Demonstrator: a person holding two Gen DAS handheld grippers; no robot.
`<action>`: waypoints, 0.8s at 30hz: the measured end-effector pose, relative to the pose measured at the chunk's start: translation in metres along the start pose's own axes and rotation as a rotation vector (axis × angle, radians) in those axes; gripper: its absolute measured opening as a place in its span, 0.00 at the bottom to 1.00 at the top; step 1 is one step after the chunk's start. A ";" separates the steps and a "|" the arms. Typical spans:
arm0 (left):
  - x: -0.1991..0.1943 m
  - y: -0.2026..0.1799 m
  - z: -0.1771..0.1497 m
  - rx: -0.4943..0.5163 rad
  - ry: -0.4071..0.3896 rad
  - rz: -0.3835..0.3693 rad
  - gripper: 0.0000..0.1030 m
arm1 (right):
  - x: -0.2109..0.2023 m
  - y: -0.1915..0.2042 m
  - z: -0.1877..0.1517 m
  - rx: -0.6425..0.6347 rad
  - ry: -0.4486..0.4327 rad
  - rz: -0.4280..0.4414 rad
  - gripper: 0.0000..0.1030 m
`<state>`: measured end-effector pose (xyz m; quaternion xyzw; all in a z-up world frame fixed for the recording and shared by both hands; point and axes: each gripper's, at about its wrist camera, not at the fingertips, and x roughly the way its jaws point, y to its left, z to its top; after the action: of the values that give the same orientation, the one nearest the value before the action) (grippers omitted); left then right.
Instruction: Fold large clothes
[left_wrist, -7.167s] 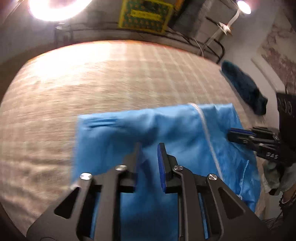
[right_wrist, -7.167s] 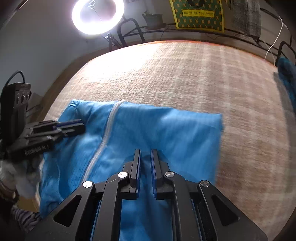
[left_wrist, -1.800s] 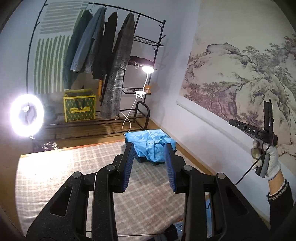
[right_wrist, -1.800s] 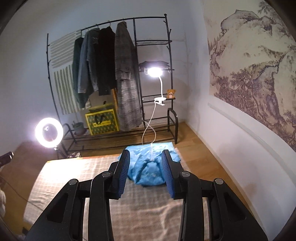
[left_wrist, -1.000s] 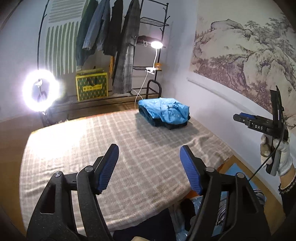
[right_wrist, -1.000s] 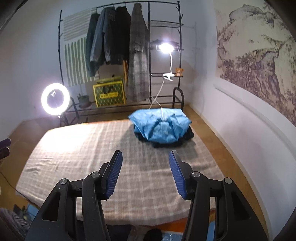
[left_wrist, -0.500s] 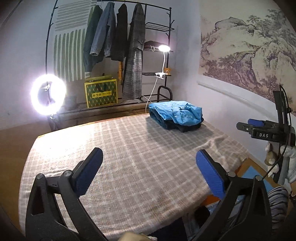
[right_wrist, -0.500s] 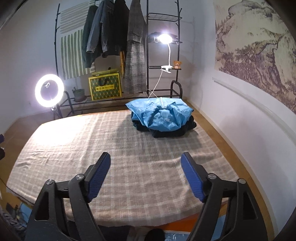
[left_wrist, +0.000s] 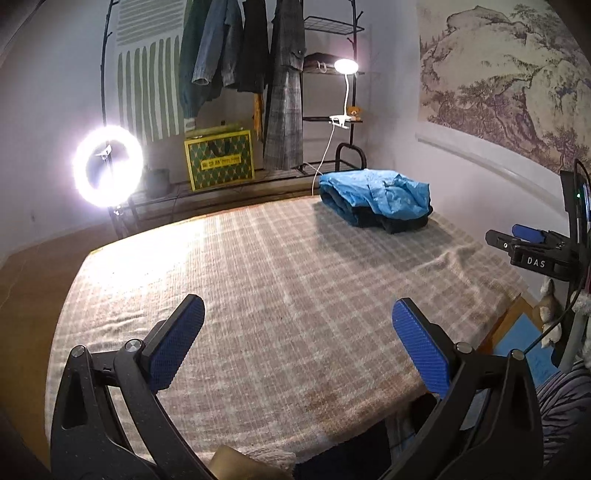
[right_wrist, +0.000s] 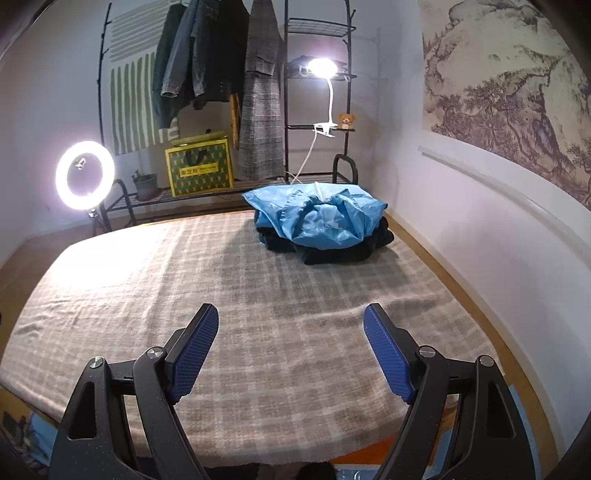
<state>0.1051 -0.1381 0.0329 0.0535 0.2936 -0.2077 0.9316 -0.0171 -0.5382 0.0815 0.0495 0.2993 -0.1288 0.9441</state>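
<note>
A folded blue jacket (left_wrist: 376, 194) (right_wrist: 321, 218) lies on top of a dark folded garment (right_wrist: 347, 251) at the far right corner of the bed with the plaid cover (left_wrist: 280, 288) (right_wrist: 258, 280). My left gripper (left_wrist: 297, 306) stands wide open over the near edge of the bed, nothing between its blue pads. My right gripper (right_wrist: 290, 314) is likewise wide open and empty, far short of the pile. In the left wrist view the right gripper (left_wrist: 532, 243) shows at the right edge, held in a gloved hand.
A clothes rack (right_wrist: 221, 85) with hanging coats, a yellow-green bag (right_wrist: 199, 168), a clip lamp (right_wrist: 323, 68) and a lit ring light (right_wrist: 85, 175) stand behind the bed. A wall with a landscape mural (right_wrist: 509, 74) runs along the right.
Both grippers have opened from half open to wide open and have sunk towards the bed; the cover fills more of each view.
</note>
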 end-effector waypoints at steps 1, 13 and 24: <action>0.002 -0.001 -0.001 -0.002 0.006 -0.001 1.00 | 0.002 -0.001 0.000 0.002 0.005 0.000 0.79; 0.007 -0.012 -0.012 0.000 0.035 -0.020 1.00 | 0.008 -0.015 -0.008 0.075 0.025 -0.009 0.79; 0.005 -0.011 -0.012 0.001 0.028 -0.023 1.00 | 0.009 -0.017 -0.009 0.079 0.027 -0.014 0.79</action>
<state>0.0980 -0.1470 0.0209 0.0535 0.3072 -0.2179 0.9248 -0.0201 -0.5544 0.0686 0.0862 0.3072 -0.1462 0.9364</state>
